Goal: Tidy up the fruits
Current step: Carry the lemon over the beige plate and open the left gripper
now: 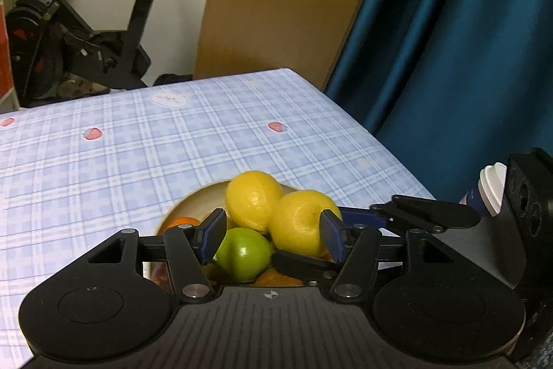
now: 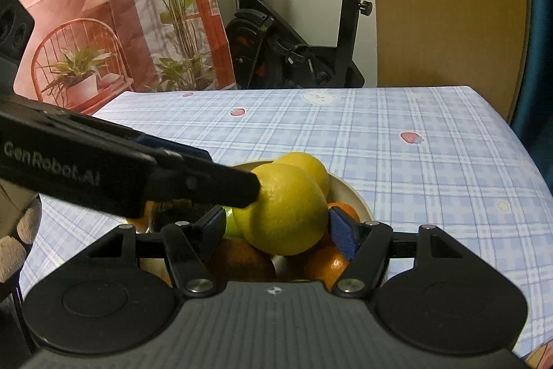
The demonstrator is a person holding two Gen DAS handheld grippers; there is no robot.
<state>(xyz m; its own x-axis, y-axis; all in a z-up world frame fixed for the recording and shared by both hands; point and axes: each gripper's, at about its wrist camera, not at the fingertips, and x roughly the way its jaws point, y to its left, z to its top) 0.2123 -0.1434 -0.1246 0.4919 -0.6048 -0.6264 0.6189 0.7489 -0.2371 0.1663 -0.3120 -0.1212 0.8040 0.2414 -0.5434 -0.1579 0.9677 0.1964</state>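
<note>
On table, near edge: round beige ceramic bowl (image 1: pixel 193 199) sits on blue-white plaid cloth w/ strawberry prints (image 1: pixel 138 140), piled w/ fruit.
Progress: fruit looks gathered in bowl; none visible loose on cloth, so task seems late or nearly done, can't confirm from these views.
Left: maybe settle the top lemon, then pull both grippers back.
Count: 2 large yellow lemons (image 2: pixel 288 210), 1 glossy green apple-like fruit (image 1: pixel 242 253), at least 2 small orange tangerines (image 2: pixel 325 263); more may hide under pile.
L gripper (image 1: pixel 271 236): released, jaws apart above green fruit; right pad next to near lemon, contact unclear.
R gripper (image 2: pixel 276 230): jaws straddle near lemon, gaps visible at both pads, so released, no squeeze.
Bkgd: black exercise bike (image 2: pixel 293 47), teal satin curtain (image 1: pixel 449 40), white-lidded cup (image 1: pixel 490 192) at right.
</note>
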